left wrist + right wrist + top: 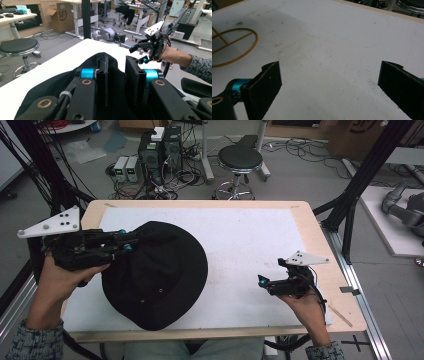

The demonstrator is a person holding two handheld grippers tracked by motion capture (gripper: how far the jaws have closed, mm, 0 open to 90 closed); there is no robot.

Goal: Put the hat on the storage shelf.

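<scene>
Left tongs [125, 242] pinch a fold of the black fabric brimmed hat [160, 275] at its near edge. Right tongs [264, 282] are spread wide, well apart from the hat, above the white desk [250, 245].

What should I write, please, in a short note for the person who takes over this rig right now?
Left tongs: at the left edge of the black bucket hat, jaws nearly shut with hat fabric pinched between them, as the left gripper view shows.
Right tongs: open and empty, held over bare white mat at the table's right side, apart from the hat.
Hat: lies on the left half of the mat, crown side up, brim spread.
Done: hat gripped on one side by the left tongs.
Left: the right tongs have not yet touched the hat; probably bring them to its opposite edge before moving or folding it.
</scene>
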